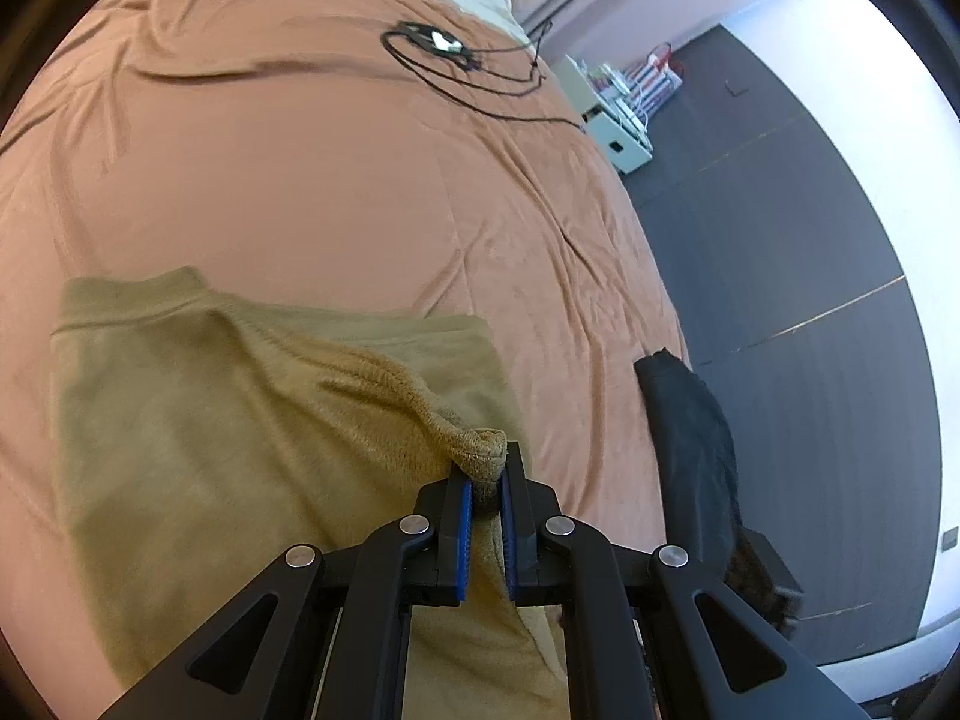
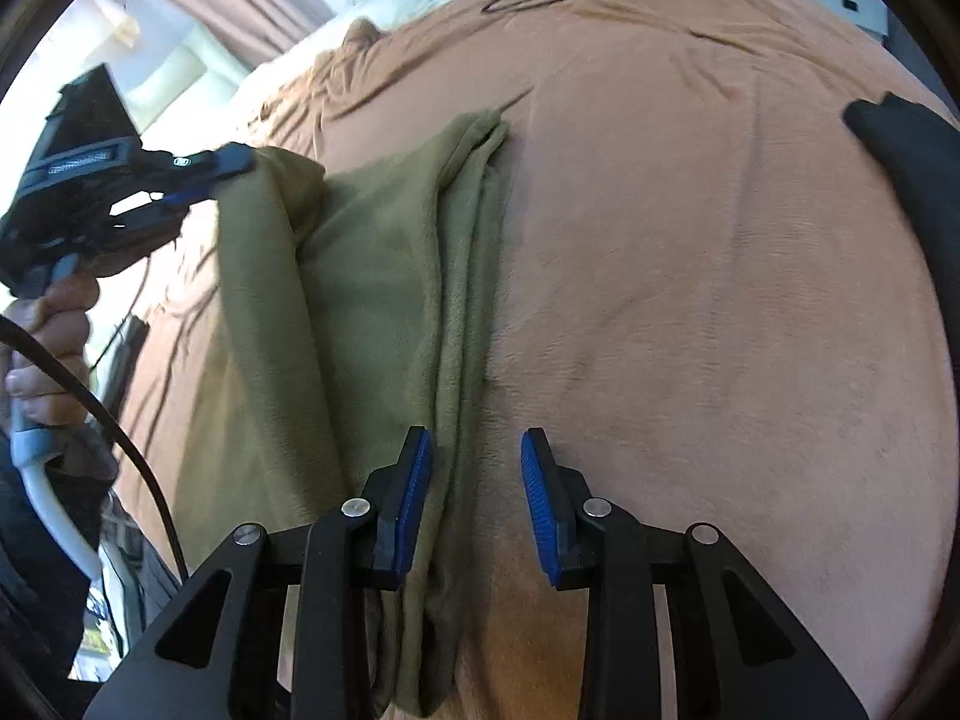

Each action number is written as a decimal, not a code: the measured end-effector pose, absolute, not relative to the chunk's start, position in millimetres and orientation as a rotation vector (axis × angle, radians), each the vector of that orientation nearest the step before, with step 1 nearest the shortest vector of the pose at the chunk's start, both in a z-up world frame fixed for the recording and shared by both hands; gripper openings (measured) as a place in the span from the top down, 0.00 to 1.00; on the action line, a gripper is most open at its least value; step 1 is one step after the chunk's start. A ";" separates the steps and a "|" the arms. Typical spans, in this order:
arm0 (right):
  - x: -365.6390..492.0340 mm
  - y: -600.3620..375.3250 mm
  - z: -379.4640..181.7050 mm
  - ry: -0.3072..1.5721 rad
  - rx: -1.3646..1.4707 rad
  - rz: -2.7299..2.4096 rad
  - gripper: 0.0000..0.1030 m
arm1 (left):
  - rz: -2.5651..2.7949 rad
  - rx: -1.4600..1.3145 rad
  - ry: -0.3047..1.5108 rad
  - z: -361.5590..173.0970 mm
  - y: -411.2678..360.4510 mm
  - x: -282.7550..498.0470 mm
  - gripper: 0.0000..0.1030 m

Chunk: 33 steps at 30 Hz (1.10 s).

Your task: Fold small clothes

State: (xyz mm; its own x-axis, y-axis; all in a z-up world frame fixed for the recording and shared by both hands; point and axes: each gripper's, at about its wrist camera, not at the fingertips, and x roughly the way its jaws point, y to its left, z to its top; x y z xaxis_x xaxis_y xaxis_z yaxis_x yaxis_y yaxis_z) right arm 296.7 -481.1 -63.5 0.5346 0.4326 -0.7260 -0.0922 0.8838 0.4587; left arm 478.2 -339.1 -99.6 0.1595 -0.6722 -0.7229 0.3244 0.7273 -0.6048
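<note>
**Lifting one edge of the olive garment**

Pinching a bunched hem corner of the olive garment (image 1: 252,420) between its blue pads, the left gripper (image 1: 486,498) holds that edge raised off the rust-coloured bedspread (image 1: 336,192). The rest of the cloth lies on the bed in long folds. The right gripper (image 2: 477,480) stands spread over the garment's nearer folded edge, pads gripping nothing. A black garment (image 1: 690,432) lies at the bed's edge, well apart.
</note>
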 end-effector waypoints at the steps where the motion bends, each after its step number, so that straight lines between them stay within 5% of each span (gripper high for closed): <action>1: 293.7 -485.5 -63.6 0.955 0.407 0.323 0.72 | -0.732 -0.331 1.222 -102.1 -345.9 480.7 0.92; 3: 289.4 -492.8 -64.0 0.943 0.448 0.325 0.70 | -0.728 -0.315 1.231 -106.6 -356.2 485.1 0.92; 8: 272.7 -504.7 -66.2 0.906 0.502 0.360 0.45 | -0.729 -0.279 1.253 -119.8 -378.5 497.2 0.92; 11: 264.7 -508.1 -66.5 0.899 0.501 0.388 0.45 | -0.710 -0.262 1.281 -126.1 -385.0 502.2 0.87; 16: 261.7 -506.6 -71.4 0.912 0.499 0.410 0.45 | -0.717 -0.281 1.239 -118.2 -372.7 499.5 0.54; 27: 269.8 -480.4 -78.2 0.954 0.389 0.412 0.45 | -0.613 -0.206 1.226 -117.7 -305.6 478.5 0.52; 29: 272.1 -473.0 -82.2 0.981 0.358 0.392 0.65 | -0.594 -0.202 1.230 -120.1 -291.0 472.7 0.52; 33: 273.8 -468.0 -88.5 0.995 0.367 0.381 0.80 | -0.566 -0.200 1.239 -125.7 -265.3 457.1 0.52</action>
